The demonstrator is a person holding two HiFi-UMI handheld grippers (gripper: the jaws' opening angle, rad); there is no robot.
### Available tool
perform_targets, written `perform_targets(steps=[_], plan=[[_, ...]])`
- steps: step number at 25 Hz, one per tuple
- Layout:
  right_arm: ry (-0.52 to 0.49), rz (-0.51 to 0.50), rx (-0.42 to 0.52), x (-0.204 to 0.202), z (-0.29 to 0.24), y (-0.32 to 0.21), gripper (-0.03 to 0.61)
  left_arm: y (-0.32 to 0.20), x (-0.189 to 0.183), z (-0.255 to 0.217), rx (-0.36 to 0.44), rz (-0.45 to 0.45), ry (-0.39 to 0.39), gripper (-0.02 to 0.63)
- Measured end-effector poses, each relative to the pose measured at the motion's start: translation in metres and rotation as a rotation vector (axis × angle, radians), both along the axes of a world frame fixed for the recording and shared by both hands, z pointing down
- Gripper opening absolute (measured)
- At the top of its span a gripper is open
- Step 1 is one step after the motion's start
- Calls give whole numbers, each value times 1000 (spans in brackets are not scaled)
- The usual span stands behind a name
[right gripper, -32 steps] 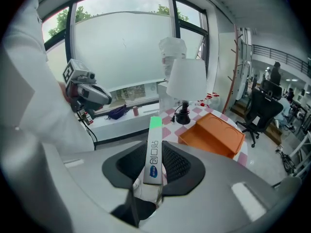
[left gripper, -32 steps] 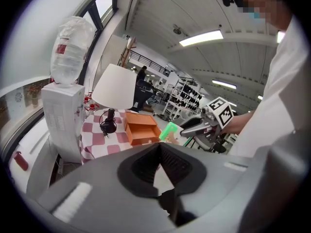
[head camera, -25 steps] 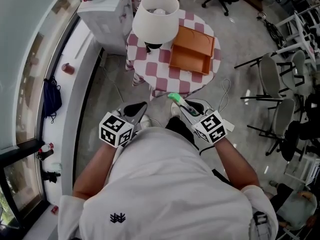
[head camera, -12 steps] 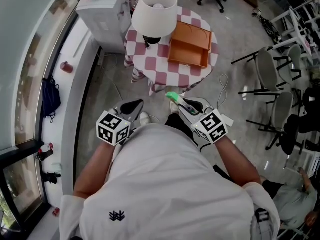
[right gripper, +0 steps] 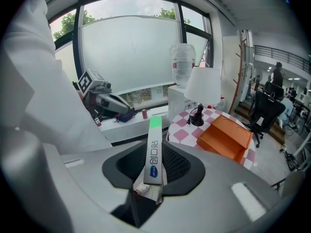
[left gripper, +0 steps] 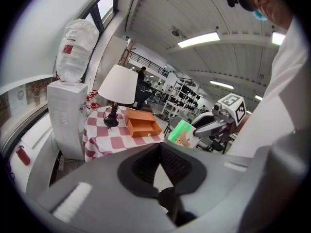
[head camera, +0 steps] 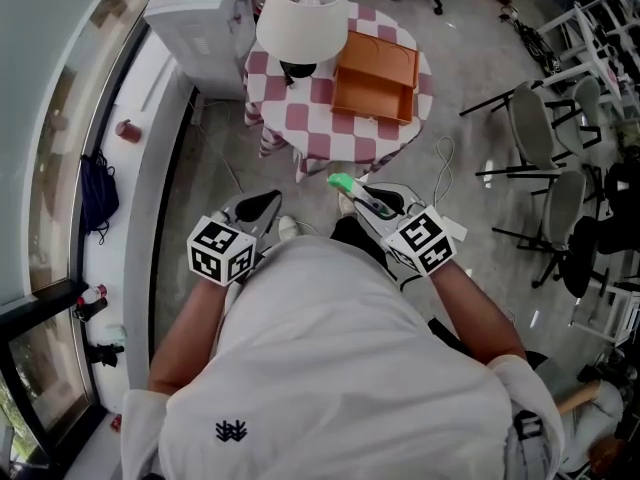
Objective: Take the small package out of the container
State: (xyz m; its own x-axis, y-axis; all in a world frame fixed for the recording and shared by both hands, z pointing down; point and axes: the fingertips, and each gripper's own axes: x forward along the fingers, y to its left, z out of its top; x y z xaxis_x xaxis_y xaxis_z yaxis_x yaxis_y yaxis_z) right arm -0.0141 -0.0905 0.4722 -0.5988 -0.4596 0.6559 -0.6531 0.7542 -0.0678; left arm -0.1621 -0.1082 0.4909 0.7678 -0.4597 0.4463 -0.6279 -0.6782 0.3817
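My right gripper (head camera: pixel 372 200) is shut on the small package (head camera: pixel 345 182), a flat narrow sachet with a green top end. It sticks out forward from between the pads (right gripper: pixel 153 152). The orange container (head camera: pixel 375 68) stands on the checkered round table (head camera: pixel 320 133) ahead of both grippers, its drawer pulled open toward me. The package is held off the table, well short of the container (right gripper: pixel 226 137). My left gripper (head camera: pixel 255 208) hangs beside my body at the left, its jaws together with nothing between them (left gripper: pixel 159 147). The package (left gripper: pixel 182 132) also shows in the left gripper view.
A white-shaded lamp (head camera: pixel 300 13) stands on the table left of the container. A white water dispenser (head camera: pixel 195 18) stands at the table's left, by the window ledge (head camera: pixel 150 168). Chairs (head camera: pixel 540 138) crowd the right side. Bare floor lies between me and the table.
The table and container have slid slightly up the head view, so I stand a little farther from them. The right gripper still holds the package; the left gripper has barely moved.
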Motion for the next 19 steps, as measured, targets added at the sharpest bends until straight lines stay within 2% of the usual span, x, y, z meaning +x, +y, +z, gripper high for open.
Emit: perform_targets(steps=[19], plan=[[12,-9,-2,-4,4,-15,94,-9,-9,6,-11,-10,-2,55]])
